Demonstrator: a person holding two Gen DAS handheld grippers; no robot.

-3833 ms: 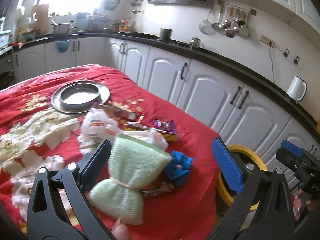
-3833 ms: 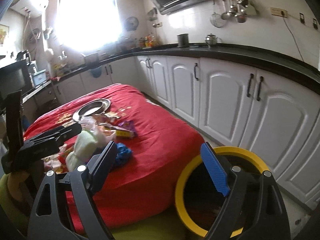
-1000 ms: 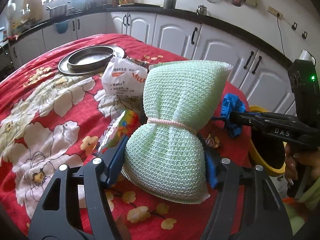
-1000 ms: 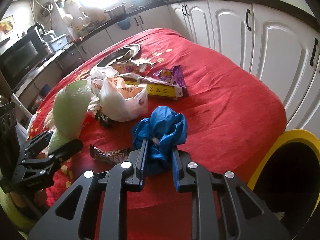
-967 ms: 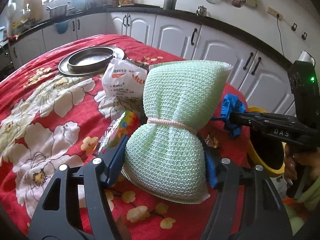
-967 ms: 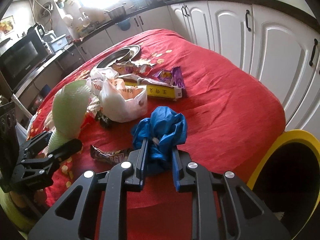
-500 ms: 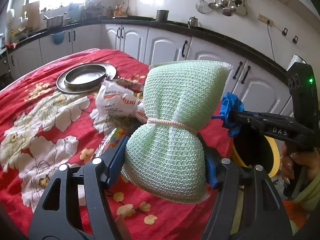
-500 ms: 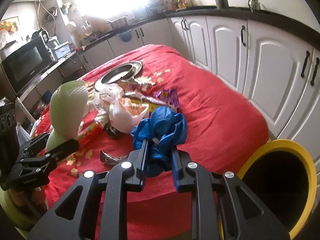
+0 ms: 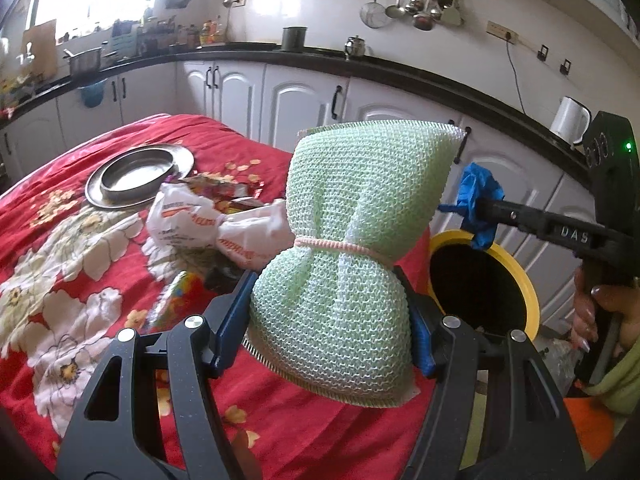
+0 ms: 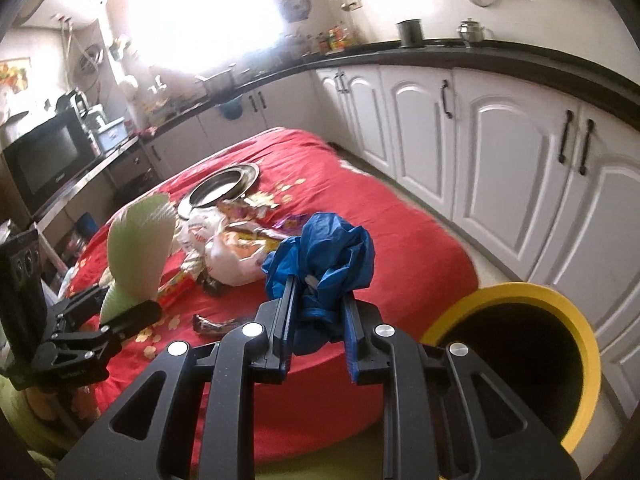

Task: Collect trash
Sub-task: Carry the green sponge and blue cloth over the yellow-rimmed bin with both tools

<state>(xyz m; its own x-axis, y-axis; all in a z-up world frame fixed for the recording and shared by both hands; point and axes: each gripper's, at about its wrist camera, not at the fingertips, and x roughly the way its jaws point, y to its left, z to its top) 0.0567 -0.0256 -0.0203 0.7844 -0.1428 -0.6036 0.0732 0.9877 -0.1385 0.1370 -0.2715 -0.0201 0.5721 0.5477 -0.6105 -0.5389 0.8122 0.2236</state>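
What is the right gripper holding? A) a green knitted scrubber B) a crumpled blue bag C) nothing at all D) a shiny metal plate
B: the right gripper is shut on the crumpled blue bag, while the green knitted scrubber sits in the left gripper.

Scrubber pale green knit, pink tie. Bag blue. Bin rim yellow, inside black. Cloth red, white-yellow flowers. Cabinets white.

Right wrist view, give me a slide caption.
Right tongs grip a blue bag beside the yellow bin.
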